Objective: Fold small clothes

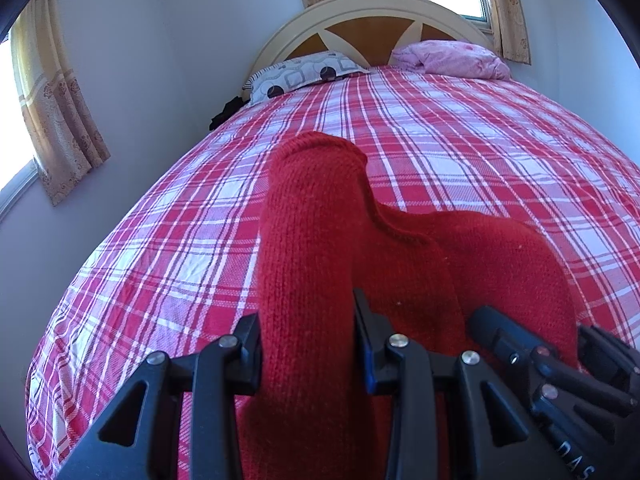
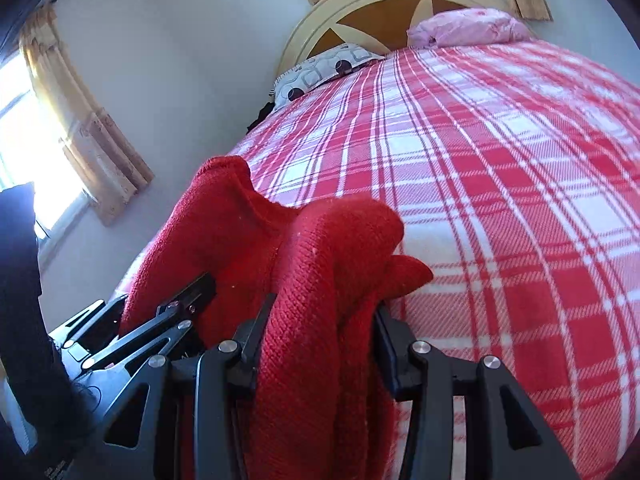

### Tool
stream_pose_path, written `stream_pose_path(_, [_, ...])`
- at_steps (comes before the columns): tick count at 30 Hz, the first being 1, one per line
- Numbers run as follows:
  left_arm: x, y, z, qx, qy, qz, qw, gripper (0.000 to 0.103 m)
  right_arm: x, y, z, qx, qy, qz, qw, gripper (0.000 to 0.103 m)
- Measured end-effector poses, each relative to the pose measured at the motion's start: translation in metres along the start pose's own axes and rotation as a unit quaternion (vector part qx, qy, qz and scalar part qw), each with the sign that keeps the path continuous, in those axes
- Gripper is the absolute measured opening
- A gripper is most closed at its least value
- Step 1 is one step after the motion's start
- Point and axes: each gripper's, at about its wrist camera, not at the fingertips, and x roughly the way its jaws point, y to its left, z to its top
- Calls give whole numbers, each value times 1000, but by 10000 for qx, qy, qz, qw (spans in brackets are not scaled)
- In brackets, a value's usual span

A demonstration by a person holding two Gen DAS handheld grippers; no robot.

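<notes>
A red knitted garment (image 1: 320,248) hangs between both grippers above the plaid bed. In the left wrist view my left gripper (image 1: 308,320) is shut on a thick fold of the knit, which stands up between the jaws. The right gripper shows at the lower right of that view (image 1: 532,356). In the right wrist view my right gripper (image 2: 320,320) is shut on a bunched part of the red garment (image 2: 332,248). The left gripper (image 2: 160,312) shows at the lower left there, gripping the same cloth. The lower part of the garment is hidden behind the jaws.
The bed (image 1: 460,152) has a red and white plaid cover. A patterned pillow (image 1: 304,74) and a pink pillow (image 1: 452,58) lie by the headboard (image 1: 372,20). Curtained windows (image 1: 52,100) are on the left wall. A dark sleeve (image 2: 24,300) is at left.
</notes>
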Motion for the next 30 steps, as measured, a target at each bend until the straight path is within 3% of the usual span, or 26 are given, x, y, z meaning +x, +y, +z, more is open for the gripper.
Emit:
stream_pose_path(11, [24, 1, -7, -88, 349, -91, 9993, 41, 19, -29, -3, 462, 308, 309, 9980, 45])
stream_pose_path(14, [28, 3, -8, -115, 437, -111, 9989, 53, 20, -30, -4, 493, 331, 340, 9977, 45])
stream_pose_path(17, [38, 16, -7, -453, 613, -307, 9966, 65, 21, -30, -5, 492, 359, 356, 9975, 45])
stream_pose_path(20, [49, 33, -8, -939, 843, -474, 9909, 85, 20, -29, -5, 466, 368, 347, 9976, 45])
stream_pose_path(24, [67, 54, -15, -1609, 1239, -946, 9746, 100, 22, -31, -5, 503, 388, 385, 9972, 45])
stream_pose_path(27, [78, 66, -20, -1992, 1550, -1312, 9587, 103, 24, -36, -5, 619, 425, 500, 9959, 47])
stream_pose_path(30, [71, 61, -20, -1763, 1604, -1255, 9631, 103, 25, -41, -4, 756, 469, 676, 9937, 49])
